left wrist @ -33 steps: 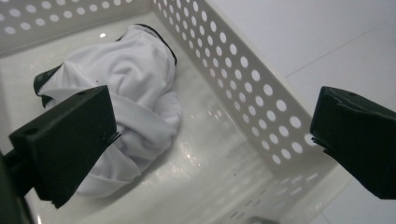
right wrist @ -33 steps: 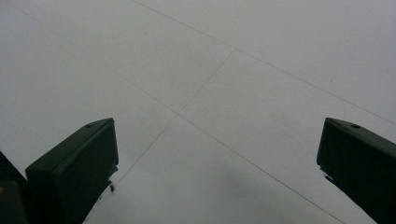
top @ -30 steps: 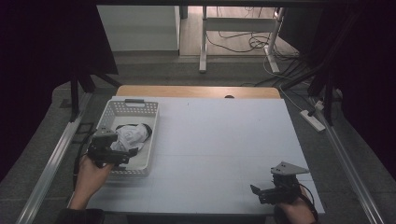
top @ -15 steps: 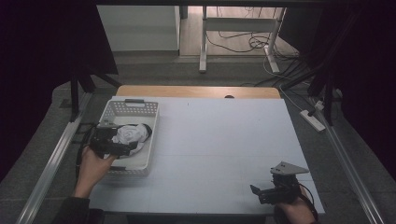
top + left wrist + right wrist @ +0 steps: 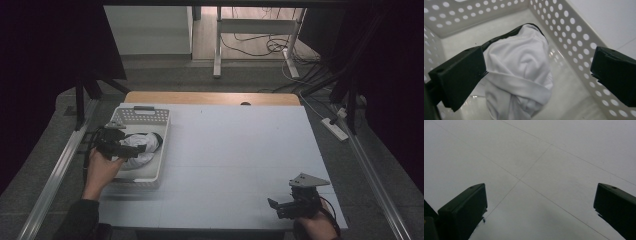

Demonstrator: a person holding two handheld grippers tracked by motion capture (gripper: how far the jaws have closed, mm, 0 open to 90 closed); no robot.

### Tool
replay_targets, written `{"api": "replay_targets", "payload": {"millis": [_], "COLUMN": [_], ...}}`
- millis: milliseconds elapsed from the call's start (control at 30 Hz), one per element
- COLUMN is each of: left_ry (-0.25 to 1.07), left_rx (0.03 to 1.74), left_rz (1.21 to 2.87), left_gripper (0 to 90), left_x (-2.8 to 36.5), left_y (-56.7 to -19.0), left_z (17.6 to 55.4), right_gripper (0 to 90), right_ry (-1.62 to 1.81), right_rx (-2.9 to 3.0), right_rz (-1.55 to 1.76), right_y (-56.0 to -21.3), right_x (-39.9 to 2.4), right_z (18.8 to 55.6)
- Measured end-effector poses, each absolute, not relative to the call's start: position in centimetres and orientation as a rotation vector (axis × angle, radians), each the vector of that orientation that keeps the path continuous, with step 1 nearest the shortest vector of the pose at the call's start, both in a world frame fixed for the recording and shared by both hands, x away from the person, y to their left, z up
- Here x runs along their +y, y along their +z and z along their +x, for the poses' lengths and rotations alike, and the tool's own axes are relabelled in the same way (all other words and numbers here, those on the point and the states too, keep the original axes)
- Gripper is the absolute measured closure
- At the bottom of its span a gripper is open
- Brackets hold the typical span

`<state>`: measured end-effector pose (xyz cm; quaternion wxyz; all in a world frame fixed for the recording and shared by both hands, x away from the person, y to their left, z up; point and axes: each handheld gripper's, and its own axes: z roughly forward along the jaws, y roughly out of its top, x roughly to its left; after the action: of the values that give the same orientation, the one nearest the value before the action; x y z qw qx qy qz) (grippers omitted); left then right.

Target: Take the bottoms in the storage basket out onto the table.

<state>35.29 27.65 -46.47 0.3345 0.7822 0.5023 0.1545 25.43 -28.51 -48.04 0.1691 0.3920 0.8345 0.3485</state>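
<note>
1. Left gripper [image 5: 537,75] fingers [image 5: 459,76] spread wide inside the white basket [image 5: 150,117], straddling the bunched white garment [image 5: 520,72] on the basket floor, not yet clamped.
2. Right gripper [image 5: 280,205] fingers [image 5: 464,210] wide apart, empty, above the table [image 5: 235,150].

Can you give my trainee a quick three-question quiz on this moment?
1. True or false: the left claw is shut on the white garment.
2. Where does the garment lie? A) on the bare table B) in the perforated white basket C) on the floor
3. Fill in: the right claw hangs open above the bare ____.

Key: 1 false, its jaws stand wide apart around the garment; 2 B; 3 table.
</note>
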Motion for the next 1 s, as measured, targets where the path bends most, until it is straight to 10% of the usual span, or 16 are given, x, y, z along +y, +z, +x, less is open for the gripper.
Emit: {"api": "replay_targets", "payload": {"millis": [1000], "left_ry": [0.188], "left_rx": [1.48], "left_rz": [2.154], "left_gripper": [0.0], "left_x": [28.3], "left_y": [-50.7], "left_z": [40.7], "right_gripper": [0.0], "right_ry": [0.977], "right_rx": [2.386], "right_rz": [1.094], "right_y": [-48.1], "right_x": [-28.3], "right_z": [25.4]}}
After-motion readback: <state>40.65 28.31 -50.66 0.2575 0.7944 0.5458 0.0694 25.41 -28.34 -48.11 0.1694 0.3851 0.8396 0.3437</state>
